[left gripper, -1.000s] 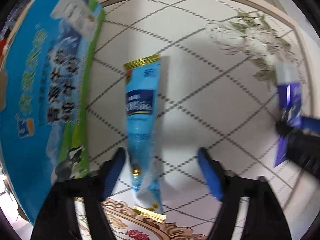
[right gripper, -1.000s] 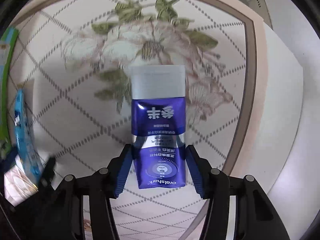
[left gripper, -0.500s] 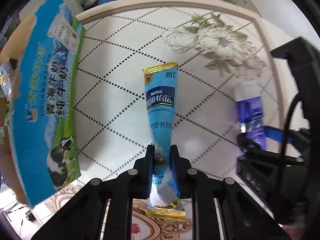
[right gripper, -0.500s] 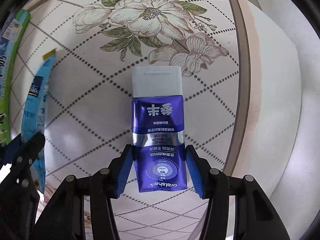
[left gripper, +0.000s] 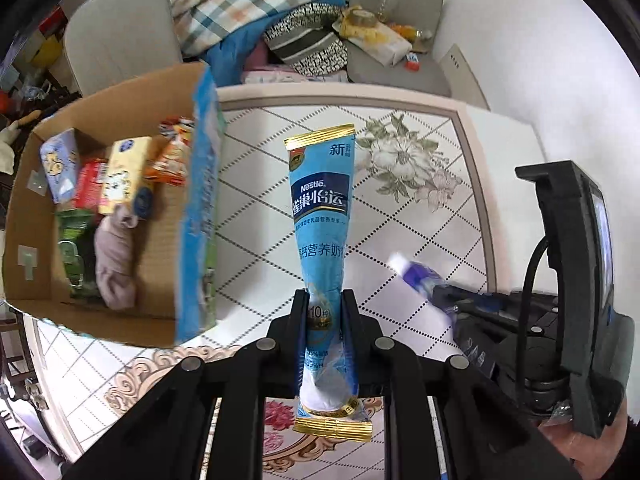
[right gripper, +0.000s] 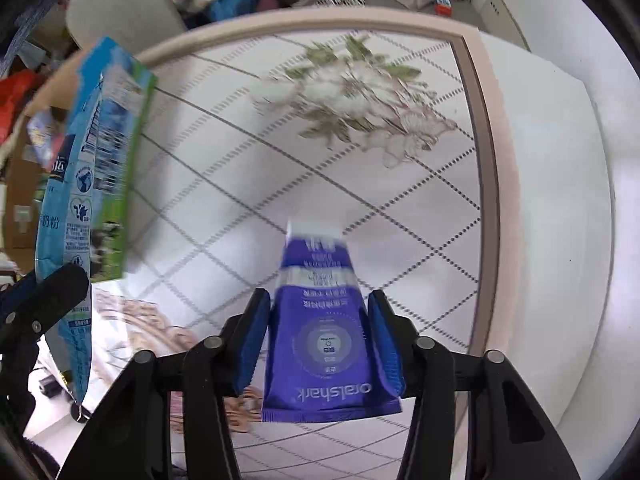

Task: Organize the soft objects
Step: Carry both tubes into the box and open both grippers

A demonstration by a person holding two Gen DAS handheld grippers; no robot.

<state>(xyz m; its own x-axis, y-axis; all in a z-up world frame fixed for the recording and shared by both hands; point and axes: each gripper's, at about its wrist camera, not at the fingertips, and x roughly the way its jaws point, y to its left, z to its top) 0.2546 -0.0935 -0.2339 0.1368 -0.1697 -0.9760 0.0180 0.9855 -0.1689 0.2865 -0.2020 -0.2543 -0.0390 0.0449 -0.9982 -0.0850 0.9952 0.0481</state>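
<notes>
I have the light-blue Nestle sachet (left gripper: pixel 320 216) pinched low on its body between the fingers (left gripper: pixel 301 312) of the left gripper (left gripper: pixel 324 314). It stands upright, lifted clear of the table (left gripper: pixel 400 280), its gold-sealed top edge pointing away from me and its bottom seal hanging below the grip. The cardboard box (left gripper: pixel 24 248) sits just to the left of the sachet, its near wall printed in blue and green, its top open.

In my other hand, the right gripper (right gripper: pixel 319 344) has its blue-padded fingers (right gripper: pixel 254 340) closed against both sides of the purple oralshark tube (right gripper: pixel 320 336). The tube's white cap end points forward and is blurred, so I judge it is in motion above the table, to the right of the box and well apart from it.

Inside the box I can see several things lying together: a yellow packet (left gripper: pixel 122 176), a red packet (left gripper: pixel 90 184), a small pale-blue carton (left gripper: pixel 58 164), an orange snack bag (left gripper: pixel 172 156), a green wrapper (left gripper: pixel 74 256) and a rolled grey sock (left gripper: pixel 114 256). I take these as already sorted.

I see nothing loose on the flowered part of the table to the right of the box, so I judge these two items may be the last. What is left, as I read it, is carrying both over the box wall and letting them drop inside. The sachet is nearer the box; the tube has farther to travel.

Beyond the box, a chair (left gripper: pixel 116 36) holds piled clothes (left gripper: pixel 256 4), which seem no part of this job.
</notes>
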